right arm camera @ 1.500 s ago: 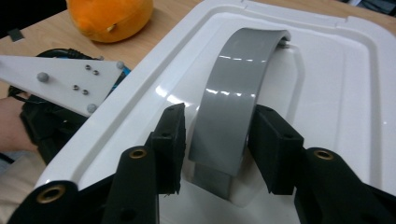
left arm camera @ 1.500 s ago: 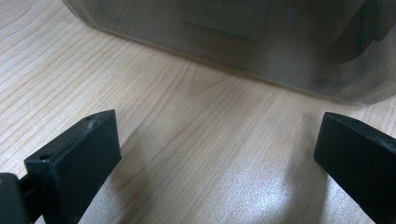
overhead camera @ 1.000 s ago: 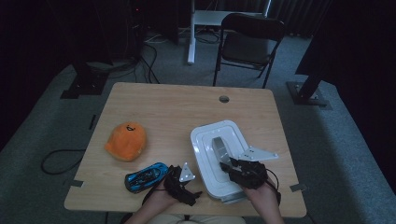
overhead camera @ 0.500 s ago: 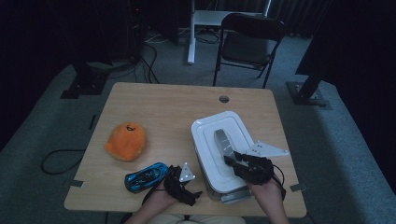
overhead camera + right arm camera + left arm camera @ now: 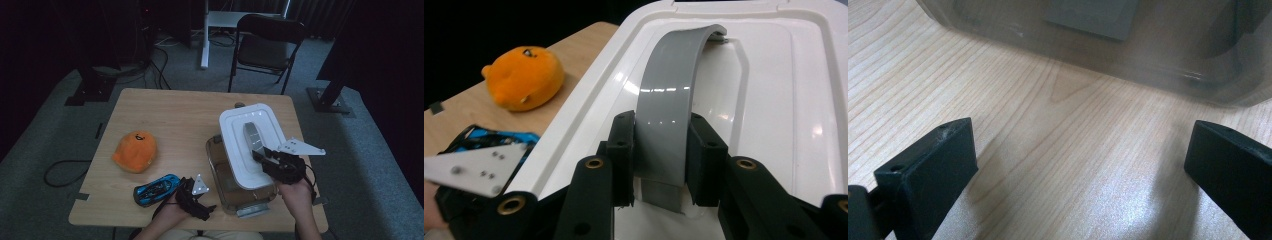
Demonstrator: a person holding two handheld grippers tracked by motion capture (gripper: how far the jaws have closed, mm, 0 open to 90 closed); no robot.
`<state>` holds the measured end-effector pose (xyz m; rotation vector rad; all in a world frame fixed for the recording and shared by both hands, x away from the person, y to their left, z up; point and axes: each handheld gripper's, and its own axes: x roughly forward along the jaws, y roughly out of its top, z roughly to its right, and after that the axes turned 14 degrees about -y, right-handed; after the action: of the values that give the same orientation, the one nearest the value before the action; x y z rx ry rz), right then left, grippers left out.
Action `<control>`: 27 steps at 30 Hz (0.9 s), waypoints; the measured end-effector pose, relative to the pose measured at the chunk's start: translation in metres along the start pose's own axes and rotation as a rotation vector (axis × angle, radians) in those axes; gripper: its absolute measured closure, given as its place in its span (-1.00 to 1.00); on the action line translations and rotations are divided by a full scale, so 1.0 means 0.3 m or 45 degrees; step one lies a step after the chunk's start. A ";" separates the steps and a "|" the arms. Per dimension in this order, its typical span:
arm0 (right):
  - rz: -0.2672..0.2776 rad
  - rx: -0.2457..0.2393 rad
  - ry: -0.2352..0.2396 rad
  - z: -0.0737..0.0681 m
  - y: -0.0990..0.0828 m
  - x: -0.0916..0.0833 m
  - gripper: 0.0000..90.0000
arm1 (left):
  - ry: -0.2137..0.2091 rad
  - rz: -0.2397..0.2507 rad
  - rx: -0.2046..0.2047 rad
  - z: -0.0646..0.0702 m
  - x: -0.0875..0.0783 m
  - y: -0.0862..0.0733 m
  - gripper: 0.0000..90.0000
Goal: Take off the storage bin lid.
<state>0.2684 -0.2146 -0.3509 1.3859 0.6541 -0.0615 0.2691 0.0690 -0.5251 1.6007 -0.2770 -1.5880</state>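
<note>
A white lid [image 5: 235, 150] with a grey arched handle [image 5: 251, 134] hangs tilted above a clear brownish bin [image 5: 222, 172] at the table's right front. My right gripper [image 5: 265, 157] is shut on that handle, its pads pressing on both sides of the handle [image 5: 671, 90] over the lid [image 5: 784, 100]. The bin's left and near parts lie uncovered. My left gripper [image 5: 206, 202] rests open on the wood just left of the bin, and its jaws face the bin's wall [image 5: 1108, 55] with nothing between them.
A blue toy car [image 5: 156, 188] lies beside my left hand, and an orange plush [image 5: 134, 151] sits farther left. Bare wooden table [image 5: 170, 115] stretches behind them. A folding chair [image 5: 267, 42] stands beyond the table's far edge.
The right gripper has risen and drawn the lid up and away from the bin, so the bin's left and near parts now show. The left gripper has not moved.
</note>
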 end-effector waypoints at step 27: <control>0.036 0.109 -0.261 0.260 0.010 0.048 0.53 | 0.000 0.002 0.001 0.000 0.000 0.000 -0.98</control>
<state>0.3119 -0.2810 -0.3519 1.4488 0.4652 -0.2081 0.2691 0.0689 -0.5253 1.6007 -0.2784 -1.5871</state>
